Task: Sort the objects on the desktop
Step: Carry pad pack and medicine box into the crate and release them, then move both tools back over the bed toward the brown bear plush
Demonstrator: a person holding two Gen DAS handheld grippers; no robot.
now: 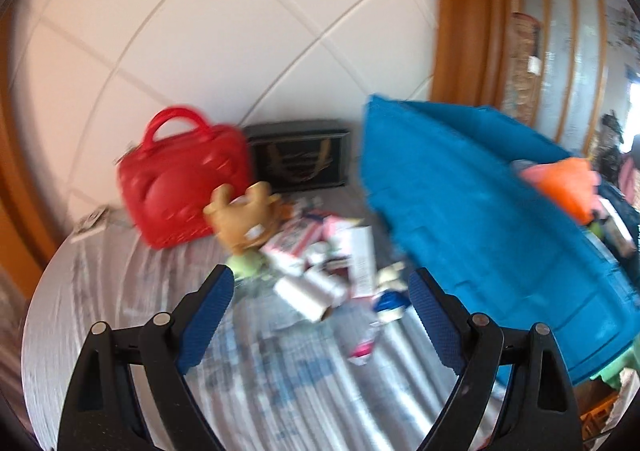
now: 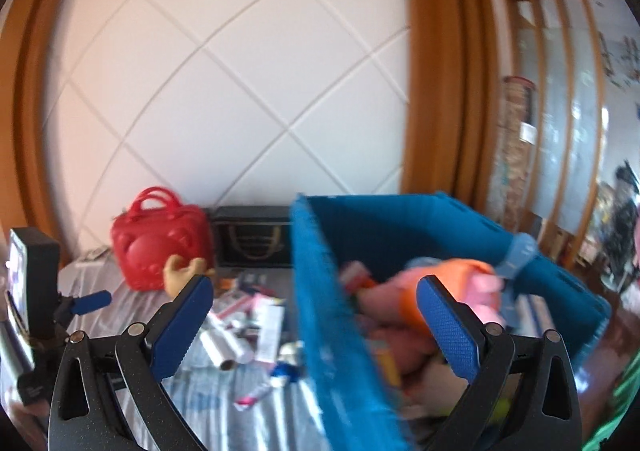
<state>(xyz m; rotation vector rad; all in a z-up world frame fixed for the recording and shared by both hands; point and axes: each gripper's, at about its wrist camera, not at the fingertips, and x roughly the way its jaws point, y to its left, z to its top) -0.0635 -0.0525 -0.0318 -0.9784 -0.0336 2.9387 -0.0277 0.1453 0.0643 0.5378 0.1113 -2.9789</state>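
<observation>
**Blue bin and a loose heap on the grey bench**

Blue plastic dominates both views: a large blue bin (image 2: pixel 400 227) stands on the right part of the bench (image 1: pixel 280 379), which wears a grey, streaky cover. Inside the bin lie soft things, among them an orange-and-pink plush toy (image 2: pixel 460 283); the rest of its load is too blurred to name.

Left of the bin, on the bench, sits the heap to be sorted: white tubes and small pink-and-white packets (image 1: pixel 320 263), a tan plush figure (image 1: pixel 244 215) at its far left edge, and a small pink item (image 1: pixel 362 351) lying apart, nearer the camera. Behind the heap a red handbag (image 1: pixel 180 183) stands upright near the white panelled wall, with a dark box (image 1: pixel 300 159) bearing gold marks just beside it on the right.

The left gripper (image 1: pixel 320 315) hangs above the near edge of the heap, its blue pads spread wide with nothing between them. The right gripper (image 2: pixel 316 327) is likewise spread and empty; it straddles the near left wall of the bin, one finger over the heap and the other over the bin's contents. In the right wrist view the left gripper's body and its mounted device appear at the far left edge. Both pictures are smeared
</observation>
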